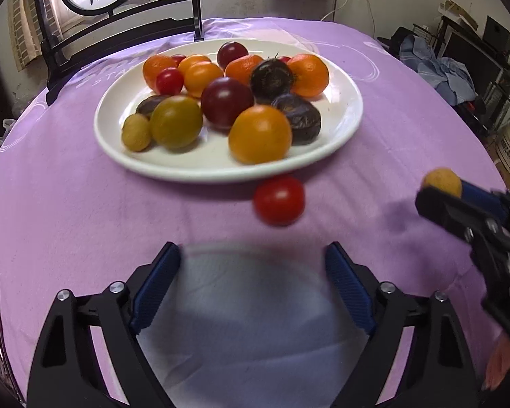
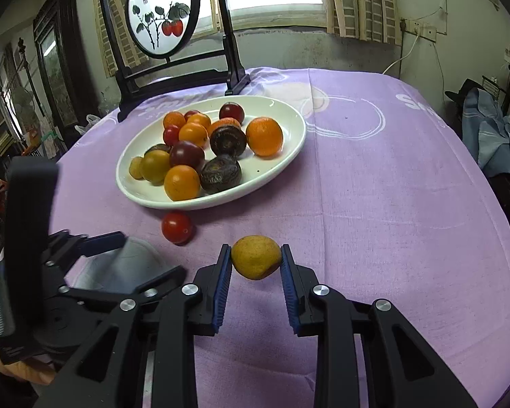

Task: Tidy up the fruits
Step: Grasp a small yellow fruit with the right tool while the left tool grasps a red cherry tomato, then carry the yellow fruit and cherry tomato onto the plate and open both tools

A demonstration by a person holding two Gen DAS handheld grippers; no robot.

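Note:
A white oval plate [image 1: 343,125] [image 2: 289,136] holds several fruits: oranges, red and dark tomatoes, dark passion fruits, a small yellow one. A red tomato [image 1: 278,200] [image 2: 176,227] lies on the purple cloth just in front of the plate. My left gripper [image 1: 253,285] [image 2: 142,258] is open and empty, over a blurred white dish [image 1: 251,323] [image 2: 119,265] below it. My right gripper [image 2: 256,258] is shut on a small yellow fruit [image 2: 256,256] [image 1: 442,181], held above the cloth right of the tomato.
A dark wooden stand with a round painted screen [image 2: 163,13] stands behind the plate at the table's far edge. The purple tablecloth [image 2: 391,187] covers the round table. Clothes and shelves [image 2: 493,129] lie beyond the right edge.

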